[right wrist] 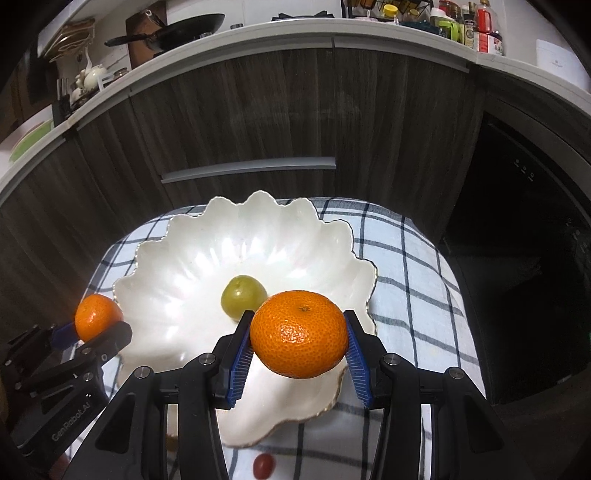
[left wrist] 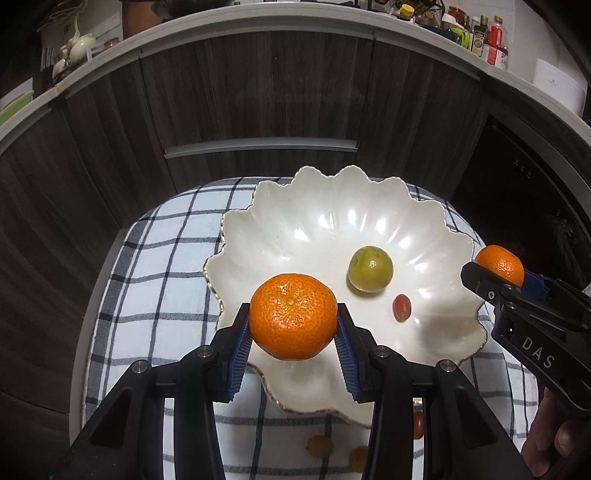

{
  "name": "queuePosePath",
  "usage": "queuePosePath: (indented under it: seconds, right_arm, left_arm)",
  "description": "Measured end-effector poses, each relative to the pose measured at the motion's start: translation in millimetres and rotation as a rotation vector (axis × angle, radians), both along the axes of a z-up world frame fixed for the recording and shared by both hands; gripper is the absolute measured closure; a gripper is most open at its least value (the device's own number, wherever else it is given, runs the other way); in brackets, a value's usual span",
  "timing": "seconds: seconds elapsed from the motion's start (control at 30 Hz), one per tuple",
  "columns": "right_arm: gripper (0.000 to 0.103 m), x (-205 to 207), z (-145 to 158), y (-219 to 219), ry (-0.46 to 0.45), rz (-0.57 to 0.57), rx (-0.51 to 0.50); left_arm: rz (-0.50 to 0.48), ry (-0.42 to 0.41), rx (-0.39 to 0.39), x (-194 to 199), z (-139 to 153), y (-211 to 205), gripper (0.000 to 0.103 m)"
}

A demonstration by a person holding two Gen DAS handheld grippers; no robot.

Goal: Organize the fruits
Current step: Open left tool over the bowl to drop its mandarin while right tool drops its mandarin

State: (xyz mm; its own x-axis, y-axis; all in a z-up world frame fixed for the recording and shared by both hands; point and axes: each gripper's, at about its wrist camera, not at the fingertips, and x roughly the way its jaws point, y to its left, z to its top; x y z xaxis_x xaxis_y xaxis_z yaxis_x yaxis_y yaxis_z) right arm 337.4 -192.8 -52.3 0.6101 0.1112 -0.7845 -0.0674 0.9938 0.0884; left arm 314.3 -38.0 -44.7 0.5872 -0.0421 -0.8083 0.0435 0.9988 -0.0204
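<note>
My left gripper is shut on an orange mandarin, held above the near left rim of a white scalloped bowl. My right gripper is shut on a second mandarin above the bowl's near right rim. Each gripper also shows in the other view: the right gripper with its mandarin at the bowl's right edge, the left gripper with its mandarin at the left edge. In the bowl lie a green round fruit and a small red grape.
The bowl stands on a small table under a blue-checked cloth. Loose on the cloth near me are a red grape and yellowish small fruits. Dark wooden cabinets rise close behind, with a cluttered counter above. A hand grips the right tool.
</note>
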Motion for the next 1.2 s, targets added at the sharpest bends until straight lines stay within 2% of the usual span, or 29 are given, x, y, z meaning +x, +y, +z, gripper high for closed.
queuePosePath:
  seconds: [0.43, 0.7, 0.73, 0.83, 0.9, 0.93, 1.03, 1.2]
  right_arm:
    - [0.056, 28.6, -19.7, -3.5, 0.035, -0.007, -0.012]
    - [0.055, 37.6, -24.6, -5.4, 0.047, -0.012, -0.017]
    - [0.055, 37.6, -24.3, -5.3, 0.046, -0.014, -0.024]
    - [0.055, 38.8, -23.9, -4.3, 0.053, -0.004, -0.030]
    - [0.051, 38.5, -22.5, -4.7, 0.054, -0.009, -0.033]
    - [0.040, 37.8, -20.8, -4.8, 0.045, -0.012, -0.036]
    - [0.021, 32.9, -11.2, -6.7, 0.000, -0.031, -0.041]
    - [0.020, 26.0, 1.9, -7.5, -0.021, -0.046, -0.044]
  left_arm:
    - [0.010, 0.029, -0.005, 26.7, -18.1, 2.9, 0.061]
    - [0.017, 0.038, 0.009, 29.3, -23.3, 2.1, 0.059]
    - [0.016, 0.040, 0.006, 28.8, -23.1, 2.1, 0.056]
    - [0.031, 0.006, 0.023, 25.6, -17.0, 2.9, 0.028]
    - [0.034, -0.016, 0.032, 22.8, -12.3, 2.9, 0.025]
    - [0.032, -0.017, 0.037, 22.0, -10.8, 3.2, 0.025]
    - [0.038, -0.021, 0.038, 19.0, -7.3, 5.8, 0.022]
    - [0.063, -0.040, 0.031, 10.3, 2.8, 9.5, 0.011]
